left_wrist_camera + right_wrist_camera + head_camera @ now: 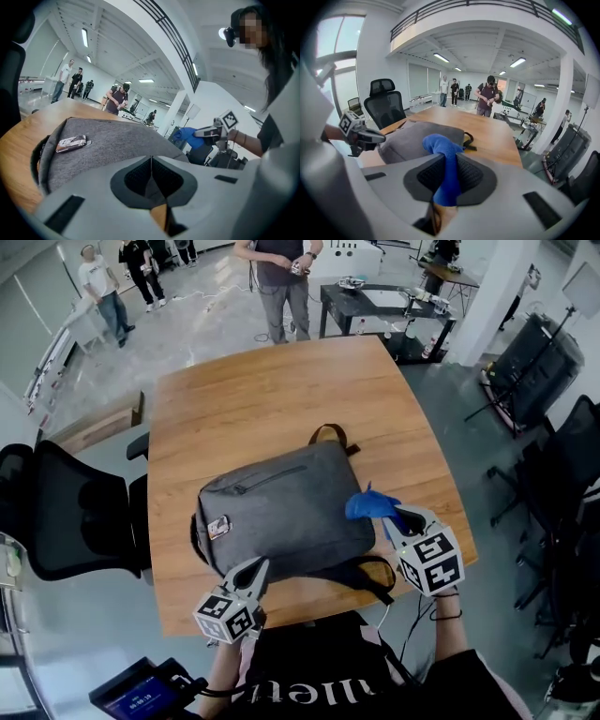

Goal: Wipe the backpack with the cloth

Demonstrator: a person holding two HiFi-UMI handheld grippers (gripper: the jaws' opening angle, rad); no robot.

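Grey backpack (pixel 281 507) lies flat on the near half of the wooden worktop (pixel 253 399), handle toward the far side. My right gripper (pixel 397 518) has its fingers clamped on the blue cloth (pixel 372 505), held at the backpack's right edge. My left gripper (pixel 251 570) sits at the backpack's near edge, fingers pressed together, nothing between them.

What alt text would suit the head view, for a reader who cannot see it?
A grey backpack lies flat on a wooden table, seen from above. The right gripper holds a blue cloth in its fingers at the backpack's right edge. The left gripper, fingers shut, points at its near edge.
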